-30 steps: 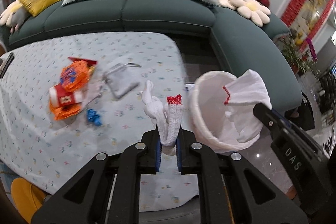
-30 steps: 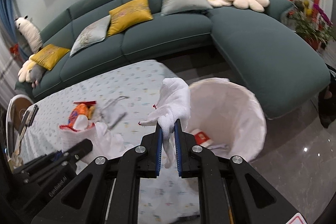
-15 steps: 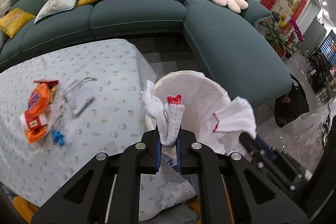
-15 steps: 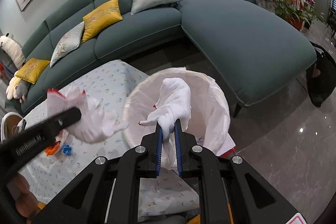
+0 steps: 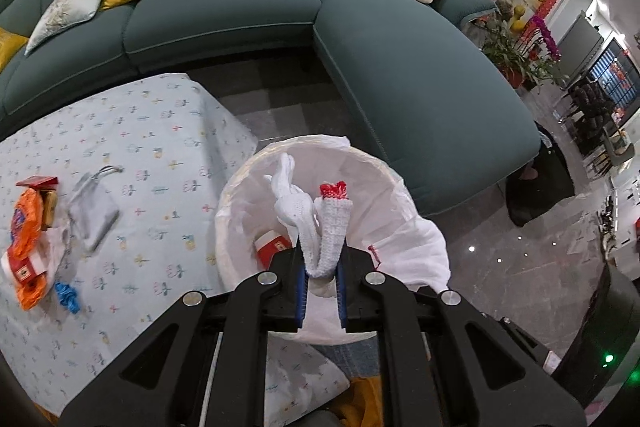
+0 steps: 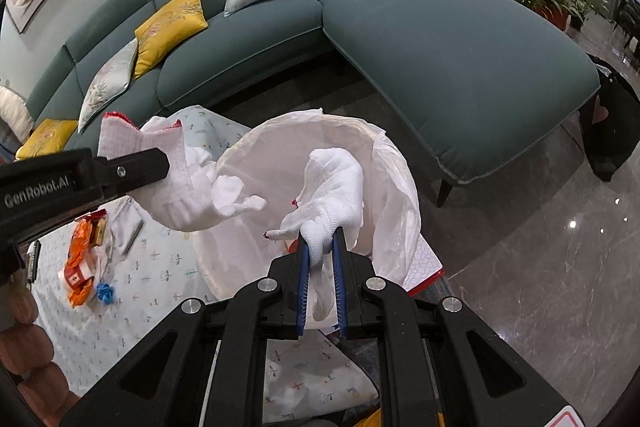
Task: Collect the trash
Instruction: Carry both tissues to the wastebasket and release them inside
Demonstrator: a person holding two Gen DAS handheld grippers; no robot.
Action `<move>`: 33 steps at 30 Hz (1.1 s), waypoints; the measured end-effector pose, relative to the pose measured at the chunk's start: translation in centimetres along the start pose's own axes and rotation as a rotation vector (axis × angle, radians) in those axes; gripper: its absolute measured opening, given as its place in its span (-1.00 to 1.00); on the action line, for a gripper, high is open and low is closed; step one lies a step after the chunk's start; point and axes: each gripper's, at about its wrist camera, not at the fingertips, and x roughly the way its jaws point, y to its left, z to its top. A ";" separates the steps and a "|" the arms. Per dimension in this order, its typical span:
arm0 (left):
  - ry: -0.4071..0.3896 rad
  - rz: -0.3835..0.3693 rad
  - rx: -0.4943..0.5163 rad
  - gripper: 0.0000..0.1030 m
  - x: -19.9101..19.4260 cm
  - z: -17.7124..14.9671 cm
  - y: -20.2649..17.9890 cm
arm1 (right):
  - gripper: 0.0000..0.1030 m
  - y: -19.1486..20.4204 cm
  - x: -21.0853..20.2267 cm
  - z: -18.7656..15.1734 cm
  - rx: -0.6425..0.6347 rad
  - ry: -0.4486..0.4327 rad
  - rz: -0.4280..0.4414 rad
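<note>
Lounge, lined bin (image 5: pixel 384 171) beside surface (image 5: pixel 120 131). Both your jaws pinch white gloves (image 5: pixel 328 223) (image 6: pixel 332 187) above it; release off-centre and one drapes the rim.

Both fisheye cameras ride on hand-held grippers and look steeply down along their own fingers, close above the white-lined trash bin (image 5: pixel 394 187), which stands at the corner of the table (image 5: pixel 168 131). The left wrist view takes in more of the tabletop. Both share the bin (image 6: pixel 404 183), the table corner (image 6: pixel 168 267) and the teal sofa (image 6: pixel 460 39) beyond.
</note>
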 end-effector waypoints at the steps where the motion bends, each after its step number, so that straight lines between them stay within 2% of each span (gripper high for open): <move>1: 0.001 -0.008 -0.002 -0.74 0.2 0.1 0.0 | -0.79 0.0 0.2 0.1 0.000 0.002 -0.002; 3: 0.005 -0.013 -0.003 -0.36 0.4 0.2 0.0 | -0.78 0.2 0.4 0.0 -0.002 0.005 -0.004; 5: -0.011 0.001 -0.008 -0.25 0.4 0.2 0.1 | -0.77 0.2 0.7 0.1 -0.003 0.008 -0.005; 9: -0.006 0.022 -0.021 -0.23 0.6 0.0 0.8 | -0.68 0.6 1.0 0.3 -0.010 0.011 -0.001; 15: -0.003 0.045 -0.058 -0.20 0.5 -0.5 2.8 | -0.68 1.7 1.4 0.8 -0.030 0.010 0.001; 16: -0.005 0.049 -0.060 -0.18 0.4 -0.5 3.0 | -0.67 1.8 1.4 0.8 -0.031 0.009 0.001; 17: -0.006 0.059 -0.061 -0.08 0.4 -0.6 3.3 | -0.66 2.1 1.4 0.9 -0.033 0.006 0.002; 18: -0.010 0.070 -0.065 0.01 0.2 -0.7 3.6 | -0.62 2.3 1.4 0.9 -0.035 0.005 0.002; 20: -0.020 0.086 -0.080 0.05 -0.2 -1.0 4.4 | -0.55 2.8 1.3 0.9 -0.043 0.002 0.002; 27: -0.028 0.104 -0.142 0.10 -1.6 -1.7 7.1 | -0.26 5.2 0.3 0.9 -0.078 -0.016 -0.001; 33: -0.043 0.128 -0.198 0.14 -3.5 -2.9 10.1 | -0.22 7.9 -1.0 0.4 -0.119 -0.027 0.016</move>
